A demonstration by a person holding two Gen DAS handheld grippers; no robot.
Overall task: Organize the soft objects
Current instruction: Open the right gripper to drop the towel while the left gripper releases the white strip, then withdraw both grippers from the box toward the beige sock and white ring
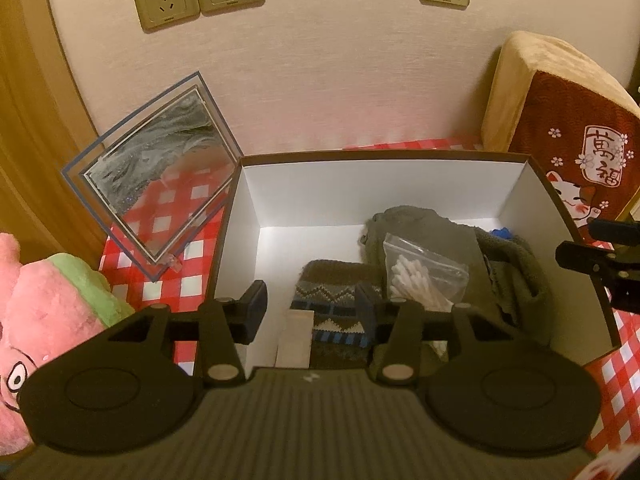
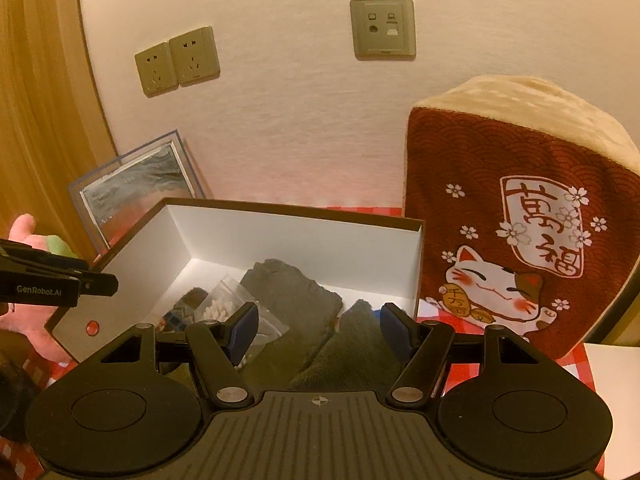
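I am holding my left gripper [image 1: 310, 304] tilted down over the near edge of the box [image 1: 248, 216], its jaws apart with nothing between them; the patterned sock [image 1: 332, 300] is lying just below the gap. I am holding my right gripper [image 2: 318, 330] beside it, pointing down less steeply over the right half of the box, jaws standing wide and empty above the grey cloth [image 2: 296, 300]. The sock is lying with its long axis running from near wall toward far wall. The box is holding the sock, a bag of cotton swabs [image 1: 424, 272] resting on the grey cloth, and a second dark cloth [image 1: 516, 280] at the right wall.
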